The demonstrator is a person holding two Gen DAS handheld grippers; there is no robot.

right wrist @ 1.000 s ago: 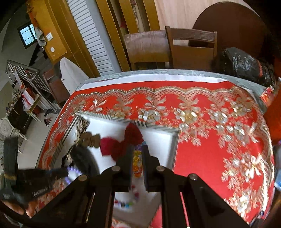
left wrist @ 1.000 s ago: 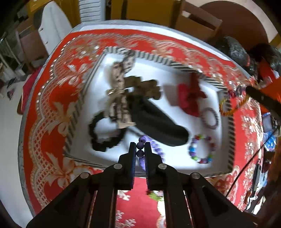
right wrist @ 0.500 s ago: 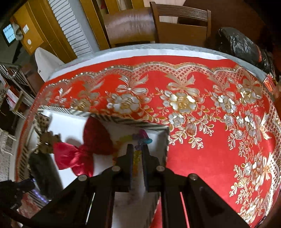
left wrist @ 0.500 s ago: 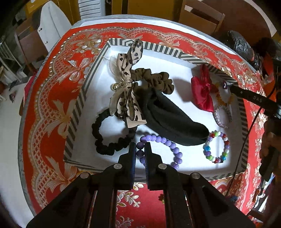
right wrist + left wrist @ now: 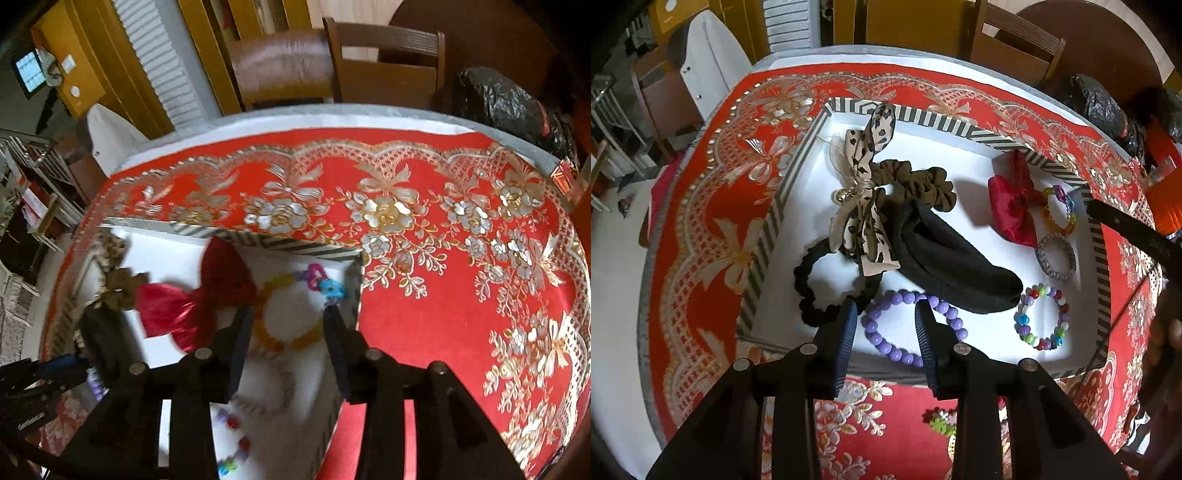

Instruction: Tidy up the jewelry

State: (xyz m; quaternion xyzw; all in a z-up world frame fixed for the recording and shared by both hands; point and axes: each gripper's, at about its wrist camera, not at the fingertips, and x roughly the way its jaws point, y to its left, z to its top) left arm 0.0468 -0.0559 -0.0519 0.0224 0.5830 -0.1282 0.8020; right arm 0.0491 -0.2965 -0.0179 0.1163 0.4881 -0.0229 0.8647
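A white tray with a striped rim (image 5: 945,123) sits on the red tablecloth. My left gripper (image 5: 885,310) is open above the tray's near edge, over a purple bead bracelet (image 5: 908,325) that lies flat in the tray. My right gripper (image 5: 288,319) is open over a yellow and orange bracelet with colourful charms (image 5: 288,338) lying in the tray's far right corner; it also shows in the left wrist view (image 5: 1060,210). A red bow (image 5: 1014,205), a multicolour bead bracelet (image 5: 1041,317) and a grey ring bracelet (image 5: 1055,256) lie nearby.
The tray also holds a black headband (image 5: 953,258), a black scrunchie (image 5: 827,288), an olive scrunchie (image 5: 919,181) and a leopard-print bow (image 5: 864,184). Wooden chairs (image 5: 332,62) and a black bag (image 5: 513,107) stand beyond the table's far edge.
Both grippers have opened. The left let go of the purple bead bracelet, the right let go of the yellow charm bracelet; both bracelets now lie in the tray.
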